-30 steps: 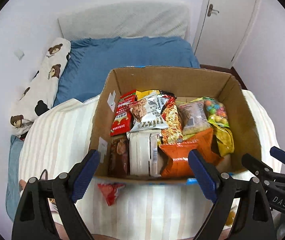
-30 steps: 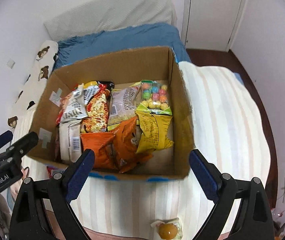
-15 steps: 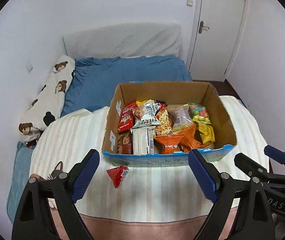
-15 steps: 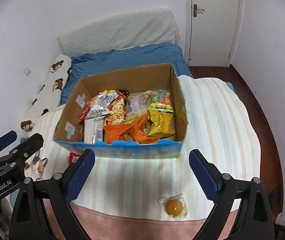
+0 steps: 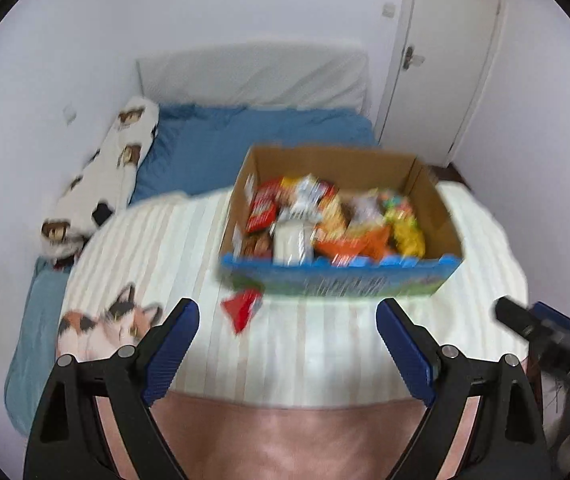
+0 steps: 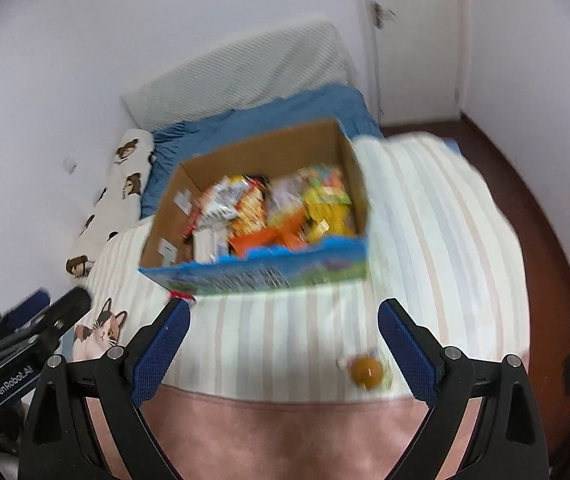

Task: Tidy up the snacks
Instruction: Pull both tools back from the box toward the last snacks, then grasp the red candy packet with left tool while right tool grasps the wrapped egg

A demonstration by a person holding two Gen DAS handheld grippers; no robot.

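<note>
A cardboard box (image 5: 437, 208) with a blue printed front stands on the striped blanket, full of snack packets; it also shows in the right wrist view (image 6: 269, 152). A small red packet (image 5: 241, 309) lies on the blanket just in front of the box's left corner. A wrapped orange round snack (image 6: 367, 371) lies on the blanket near my right gripper's right finger. My left gripper (image 5: 287, 346) is open and empty, well short of the box. My right gripper (image 6: 283, 348) is open and empty too. Both views are motion-blurred.
The box sits on a bed with a striped blanket (image 5: 173, 248), a cat print (image 5: 109, 326), a blue sheet (image 5: 253, 132) and a bear-print pillow (image 5: 105, 172). White walls, a door (image 5: 449, 48) at the back right. Dark red floor (image 6: 541, 216) to the right.
Both grippers have pulled back and away from the box, which now looks smaller and farther. The red packet and orange snack have come more into view. Both grippers stay open.
</note>
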